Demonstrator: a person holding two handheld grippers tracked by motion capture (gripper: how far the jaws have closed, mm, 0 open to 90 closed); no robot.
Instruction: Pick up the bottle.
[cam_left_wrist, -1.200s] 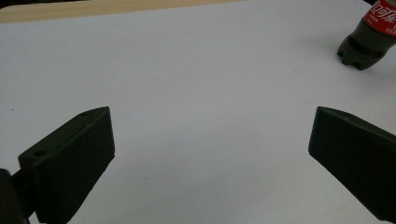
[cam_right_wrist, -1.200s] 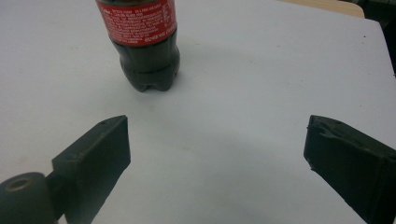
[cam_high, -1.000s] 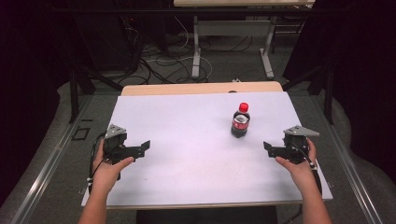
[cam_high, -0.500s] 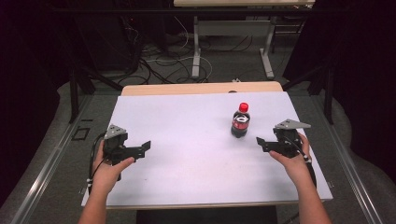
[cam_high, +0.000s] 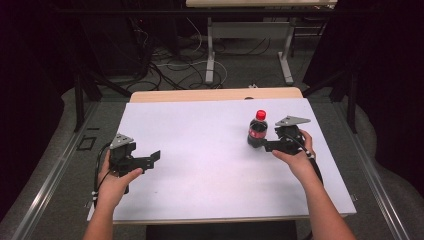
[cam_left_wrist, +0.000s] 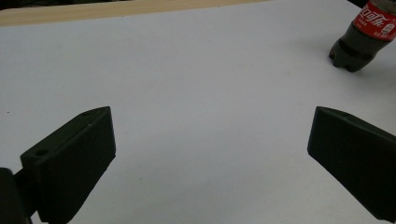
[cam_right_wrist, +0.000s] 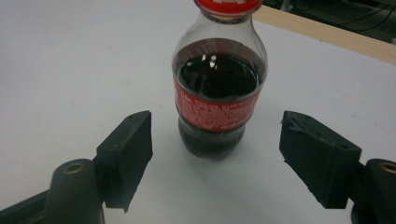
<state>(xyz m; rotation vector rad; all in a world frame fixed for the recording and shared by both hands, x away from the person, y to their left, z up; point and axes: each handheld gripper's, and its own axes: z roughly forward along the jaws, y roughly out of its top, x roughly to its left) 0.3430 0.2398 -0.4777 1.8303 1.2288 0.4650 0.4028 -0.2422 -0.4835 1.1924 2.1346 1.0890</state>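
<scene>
A: Where does the bottle (cam_high: 258, 130) stand?
B: Upright on the counter (cam_high: 200, 125), right of the middle, toward the far edge.
A: And the grippers?
B: The right gripper (cam_high: 264, 145) sits just right of it; the left gripper (cam_high: 153, 157) is well apart, near the left edge.

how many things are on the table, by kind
Dark cola plastic bottle with red cap and red label: 1
Black two-jaw hand-held tools (left tool, right tool): 2
Total: 3
</scene>
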